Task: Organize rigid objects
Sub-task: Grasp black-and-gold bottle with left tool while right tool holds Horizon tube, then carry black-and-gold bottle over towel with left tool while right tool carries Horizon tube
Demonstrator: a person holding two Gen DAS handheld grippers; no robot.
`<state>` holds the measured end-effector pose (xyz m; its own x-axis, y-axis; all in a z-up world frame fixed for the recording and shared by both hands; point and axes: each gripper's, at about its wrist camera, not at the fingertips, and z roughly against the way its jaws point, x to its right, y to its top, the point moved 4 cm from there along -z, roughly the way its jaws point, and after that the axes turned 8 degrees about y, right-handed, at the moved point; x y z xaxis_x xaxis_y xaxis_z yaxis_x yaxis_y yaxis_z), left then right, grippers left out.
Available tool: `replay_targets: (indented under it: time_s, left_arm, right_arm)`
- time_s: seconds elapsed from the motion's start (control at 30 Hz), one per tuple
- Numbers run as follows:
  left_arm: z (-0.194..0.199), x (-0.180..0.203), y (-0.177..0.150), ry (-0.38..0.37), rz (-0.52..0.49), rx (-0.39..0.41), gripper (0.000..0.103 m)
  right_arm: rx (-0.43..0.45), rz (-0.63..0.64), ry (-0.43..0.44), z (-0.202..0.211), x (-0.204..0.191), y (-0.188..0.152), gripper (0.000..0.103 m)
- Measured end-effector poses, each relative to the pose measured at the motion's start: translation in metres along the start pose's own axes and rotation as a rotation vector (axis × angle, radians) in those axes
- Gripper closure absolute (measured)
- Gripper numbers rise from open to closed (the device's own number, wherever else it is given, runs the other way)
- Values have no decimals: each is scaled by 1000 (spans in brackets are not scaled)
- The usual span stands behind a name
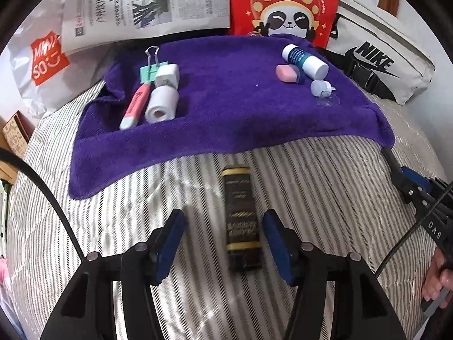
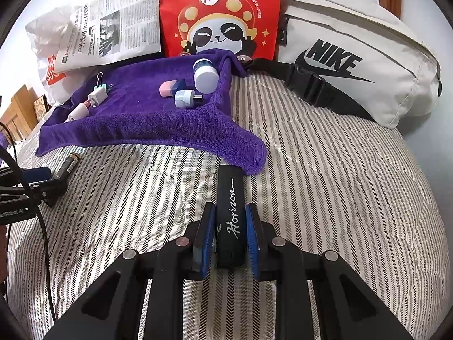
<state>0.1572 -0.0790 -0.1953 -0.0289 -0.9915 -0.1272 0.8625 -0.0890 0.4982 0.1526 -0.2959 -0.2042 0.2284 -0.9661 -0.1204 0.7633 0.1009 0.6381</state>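
Note:
A dark brown tube with gold bands lies on the striped bedding between the blue pads of my left gripper, which stands open; neither pad touches the tube. My right gripper is shut on a black "Horizon" case that rests on the bedding by the corner of the purple towel. On the towel's left lie a green binder clip, a white charger, a pink pen and a white roll. On its right lie a pink eraser, a blue-and-white bottle and a small white plug.
Behind the towel stand a newspaper, a red panda bag and a white Nike bag with a black buckle strap. A white Miniso bag sits at the far left. A black cable crosses the left gripper's side.

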Motion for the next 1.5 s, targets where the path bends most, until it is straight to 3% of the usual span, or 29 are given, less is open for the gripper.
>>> replay_targets:
  time_s: [0.03,0.1,0.47,0.63,0.77,0.9,1.07,1.5]
  left_arm:
    - [0,2,2,-1,-1,7,58]
    - [1,8,3,-15,-26,18,80]
    - [5,8,2,-43,-15,48,80]
    - [9,-5,1,-157,55,32,80]
    - [24,-13,2,-145,44,56,80]
    - [36,-20,10,-140,43,83,80]
    - [49,-29,24,-128,47,120,80]
    - [42,-45,77,-123,54,155,80]
  right_arm:
    - [0,0,0,0,0,0,80]
    - [0,0,0,0,0,0,80]
    - [3,-28,33,0,3,0,80]
    - [-16,-26,45,1,3,1,81]
    - [-27,-90,144,10,5,12,81]
    - [26,-26,120,28,-9,36,81]
    - [70,33,149,42,-32,64,81]
    - [70,64,217,27,-57,99,81]
